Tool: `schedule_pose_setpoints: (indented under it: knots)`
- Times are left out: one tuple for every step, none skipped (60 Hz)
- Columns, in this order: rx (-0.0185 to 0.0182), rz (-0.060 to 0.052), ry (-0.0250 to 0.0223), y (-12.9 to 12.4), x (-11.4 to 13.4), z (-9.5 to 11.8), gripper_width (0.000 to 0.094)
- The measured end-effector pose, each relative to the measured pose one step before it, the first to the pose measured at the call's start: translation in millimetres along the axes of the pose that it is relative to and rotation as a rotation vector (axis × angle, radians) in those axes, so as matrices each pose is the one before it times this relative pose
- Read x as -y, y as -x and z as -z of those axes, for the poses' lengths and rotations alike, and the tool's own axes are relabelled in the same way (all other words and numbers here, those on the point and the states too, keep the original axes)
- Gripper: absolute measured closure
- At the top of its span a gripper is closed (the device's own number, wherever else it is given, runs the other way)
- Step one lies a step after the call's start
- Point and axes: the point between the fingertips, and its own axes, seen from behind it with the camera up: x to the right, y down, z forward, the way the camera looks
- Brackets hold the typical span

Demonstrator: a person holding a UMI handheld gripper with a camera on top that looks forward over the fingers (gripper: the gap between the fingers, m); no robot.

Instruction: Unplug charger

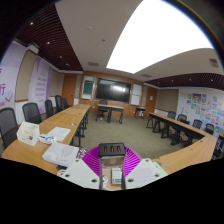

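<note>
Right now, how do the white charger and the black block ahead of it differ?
The white charger is pale, narrow and stands between the open fingers, with gaps either side. The black block is dark, wider and lies just beyond them. Both sit on the fingers' midline.

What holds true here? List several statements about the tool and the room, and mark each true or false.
1. A dark screen hangs on the far wall. True.
2. Long wooden tables run down both sides of the room. True.
3. A person sits at the left table. False: only chairs with nobody in them show.
4. A black block sits at the fingertips of the tool. True.
5. The ceiling panel is unlit. False: it glows bright.
</note>
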Motion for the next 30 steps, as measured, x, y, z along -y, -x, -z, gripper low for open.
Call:
schedule_pose_setpoints:
  knots:
    - [-0.00426,0.0025,0.02189,-11.91,4.94,4.58,0.0695]
    - [-0.00541,0.0017,0.02227,-6.38,-11.19,-3.7,0.0694]
    - [-0.00425,0.0031,0.02545,-5.7,-13.57,-4.23,0.0693]
    - [-0.00302,0.0034,0.02998,-6.26,-14.75,-4.17,0.0689]
    - [-0.00184,0.0031,0.03089,-5.58,-15.09,-4.57,0.0688]
    - [-0.00074,0.0018,0.03118,-5.35,-15.57,-4.58,0.0685]
    - [-0.0004,-0.0002,0.02965,-5.02,-15.32,-4.81,0.0682]
    - [0.00043,-0.004,0.02662,-3.1,-23.36,-10.21,0.0683]
    - [0.00021,-0.0028,0.0332,1.26,-17.82,-8.45,0.068]
    - [0.00476,0.0018,0.03145,-9.66,-12.21,1.44,0.068]
    - [0.00541,0.0019,0.03461,-2.19,-14.23,-4.55,0.0678]
    - [0.00731,0.0002,0.03284,-1.75,-13.39,-4.18,0.0674]
    - [0.00937,-0.0022,0.02728,-2.45,-11.24,-2.16,0.0672]
    - [0.01012,-0.0036,0.02215,-1.43,-9.93,-3.26,0.0664]
    - [0.01066,-0.004,0.01597,-2.53,-8.99,-1.98,0.0664]
    - [0.00748,-0.0038,0.01172,1.42,-11.16,-9.58,0.0658]
    - [0.00757,-0.0017,0.01132,-0.85,-6.69,-2.15,0.0655]
    - [0.00613,0.0001,0.01227,-1.41,-6.67,-2.16,0.0646]
    - [0.00619,0.001,0.0121,-1.09,-6.01,-1.52,0.0641]
    - [0.00796,0.0012,0.01065,-0.86,-5.55,-1.09,0.0633]
    - [0.01197,-0.0019,0.01208,0.4,-0.76,-3.99,0.0626]
    - [0.01232,-0.0025,0.00552,1.45,-8.64,-1.81,0.0614]
    - [0.01465,-0.0032,0.00562,1.47,-3.97,-0.88,0.0605]
    - [0.01379,-0.0025,0.00663,1.16,-3.99,-0.81,0.0596]
    - [0.01158,-0.0013,0.00885,0.92,-4.0,-0.72,0.0587]
    - [0.00998,0.0002,0.00986,0.87,-4.1,-0.8,0.0579]
    - [0.00859,0.0013,0.0107,0.42,-3.73,-0.39,0.0572]
    - [0.00744,0.0013,0.01003,0.52,-3.32,-0.46,0.0563]
    - [0.00569,-0.0004,0.00373,0.78,2.12,1.63,0.055]
    - [0.00344,-0.0006,0.00114,-1.06,-1.96,-0.74,0.0539]
